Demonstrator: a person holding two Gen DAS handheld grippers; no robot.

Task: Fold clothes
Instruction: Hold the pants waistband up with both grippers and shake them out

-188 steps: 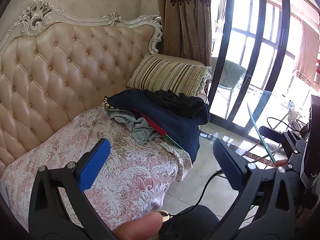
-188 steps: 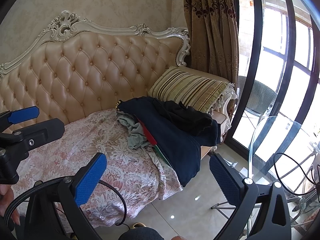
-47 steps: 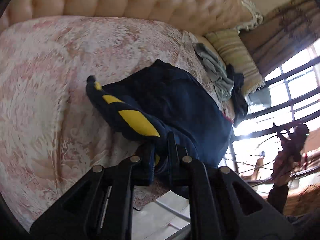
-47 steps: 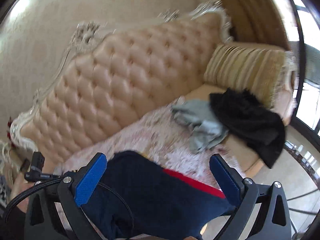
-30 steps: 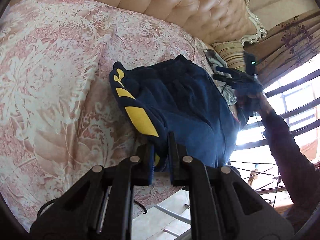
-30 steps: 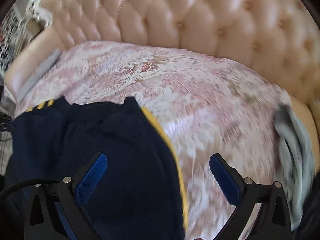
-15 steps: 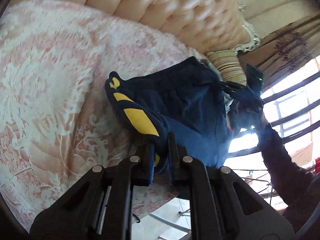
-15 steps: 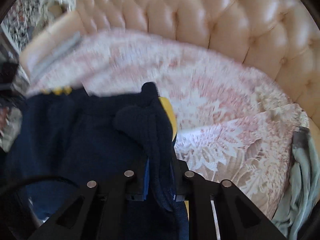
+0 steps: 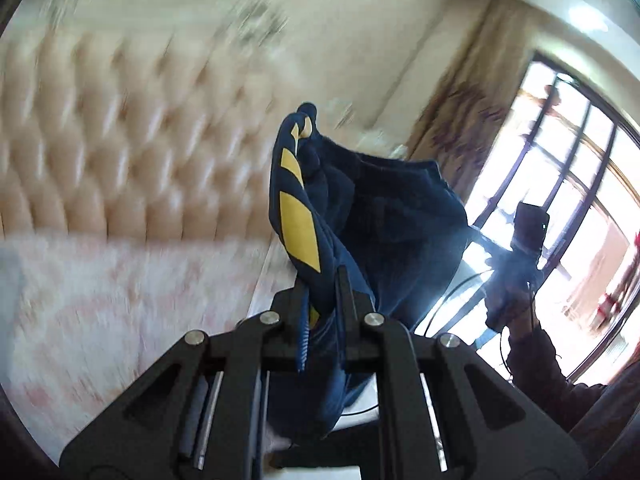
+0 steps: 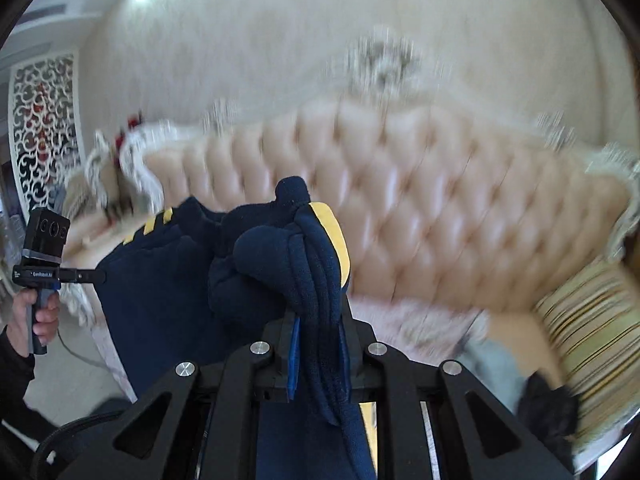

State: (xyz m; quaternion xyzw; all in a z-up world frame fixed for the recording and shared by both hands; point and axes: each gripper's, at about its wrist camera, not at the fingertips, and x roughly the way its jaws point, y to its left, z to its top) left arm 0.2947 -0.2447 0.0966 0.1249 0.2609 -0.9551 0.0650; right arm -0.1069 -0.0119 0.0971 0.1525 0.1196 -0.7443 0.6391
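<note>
So I've got the navy garment [image 9: 384, 216] held up in the air between both tools, clear of the sofa [image 9: 120, 184].

Left wrist view first: sofa back fills everything from 9 to 11 o'clock, all blurry, with the pink floral cover [image 9: 112, 304] under it around 8. My left gripper [image 9: 322, 292] is at 6 o'clock, fingers squeezed together on a bunched edge of the garment, the bit with the yellow stripes [image 9: 298, 232] running up toward 12. The rest of the cloth spreads off toward 2 o'clock. Over at 3 to 4 there's the window [image 9: 560, 184], super bright, and my other hand [image 9: 508, 300] with its tool shows dark against it, can't make out much there.

Right wrist view: at 9 o'clock you can see my left hand [image 10: 42, 312] on its handle. The garment hangs from there across to the center. My right gripper [image 10: 318, 328] at 6 o'clock is pinched tight on a thick roll of the same navy cloth, yellow patch on its right side. Sofa back behind it from 10 to 3. Striped cushion [image 10: 588, 332] at 4, and a dark piece of clothing [image 10: 548, 404] plus something pale grey [image 10: 488, 364] lying near 5.
</note>
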